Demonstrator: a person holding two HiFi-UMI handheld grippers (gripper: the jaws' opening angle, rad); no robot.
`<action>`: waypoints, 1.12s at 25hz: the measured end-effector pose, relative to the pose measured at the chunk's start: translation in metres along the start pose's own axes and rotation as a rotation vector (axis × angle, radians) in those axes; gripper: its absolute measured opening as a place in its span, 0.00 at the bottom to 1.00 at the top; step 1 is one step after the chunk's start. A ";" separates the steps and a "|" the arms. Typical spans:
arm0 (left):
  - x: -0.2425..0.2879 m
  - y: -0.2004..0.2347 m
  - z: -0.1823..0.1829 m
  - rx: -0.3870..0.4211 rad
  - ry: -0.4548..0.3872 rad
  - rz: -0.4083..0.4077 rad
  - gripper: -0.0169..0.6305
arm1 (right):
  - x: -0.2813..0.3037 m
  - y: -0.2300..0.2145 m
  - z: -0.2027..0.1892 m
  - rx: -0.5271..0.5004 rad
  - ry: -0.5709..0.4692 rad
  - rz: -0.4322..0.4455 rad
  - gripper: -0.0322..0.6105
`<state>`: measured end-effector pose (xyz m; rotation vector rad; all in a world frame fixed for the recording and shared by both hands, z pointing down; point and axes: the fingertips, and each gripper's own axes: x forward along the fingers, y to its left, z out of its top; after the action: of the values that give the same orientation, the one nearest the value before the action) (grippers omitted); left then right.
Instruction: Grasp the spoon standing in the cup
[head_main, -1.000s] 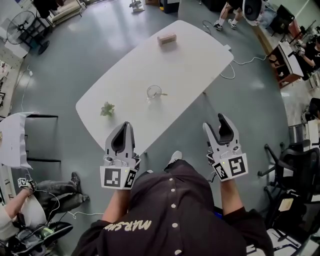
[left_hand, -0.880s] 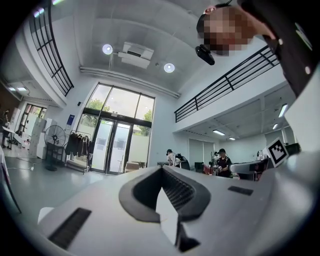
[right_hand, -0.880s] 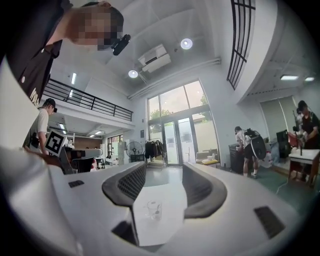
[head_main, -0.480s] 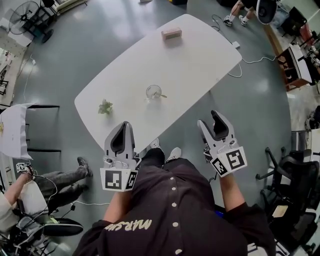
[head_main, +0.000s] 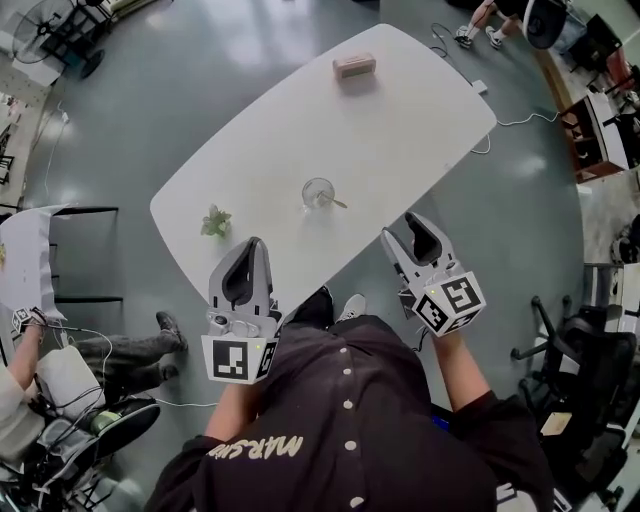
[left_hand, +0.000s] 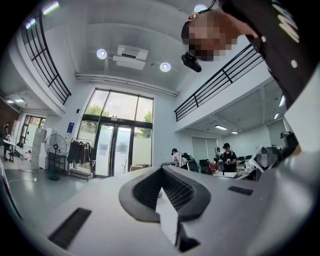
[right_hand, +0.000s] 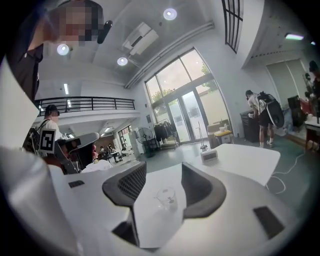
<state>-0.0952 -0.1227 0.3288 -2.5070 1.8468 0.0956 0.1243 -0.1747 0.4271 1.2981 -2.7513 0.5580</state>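
Observation:
A clear glass cup (head_main: 318, 192) stands near the middle of the white oval table (head_main: 400, 130), with a spoon (head_main: 338, 203) leaning out of it toward the right. My right gripper (head_main: 408, 232) is open over the table's near edge, a short way from the cup and nearer to me. In the right gripper view, the cup (right_hand: 166, 197) shows between the spread jaws of the right gripper (right_hand: 159, 185), well ahead of them. My left gripper (head_main: 253, 246) hovers at the near edge left of the cup, empty. The left gripper (left_hand: 162, 170) has its tips meeting.
A small green plant (head_main: 215, 221) lies on the table's left end and a pink box (head_main: 355, 66) at its far end. A seated person (head_main: 60, 380) is at the lower left. Office chairs (head_main: 585, 340) stand at the right and a cable (head_main: 520, 115) runs over the floor.
My right gripper has moved left and forward, from beside the table to over its near edge, closer to the cup. The left gripper has hardly moved.

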 end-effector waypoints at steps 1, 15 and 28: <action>0.001 0.001 -0.001 0.002 -0.002 -0.001 0.04 | 0.006 -0.001 -0.005 0.015 0.015 0.003 0.37; 0.009 0.026 -0.029 -0.002 0.058 0.008 0.04 | 0.091 -0.012 -0.097 0.248 0.249 0.002 0.36; 0.023 0.048 -0.057 -0.036 0.119 0.021 0.04 | 0.126 -0.018 -0.145 0.369 0.371 -0.047 0.29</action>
<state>-0.1318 -0.1622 0.3845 -2.5711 1.9313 -0.0205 0.0408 -0.2292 0.5927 1.1644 -2.3802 1.2096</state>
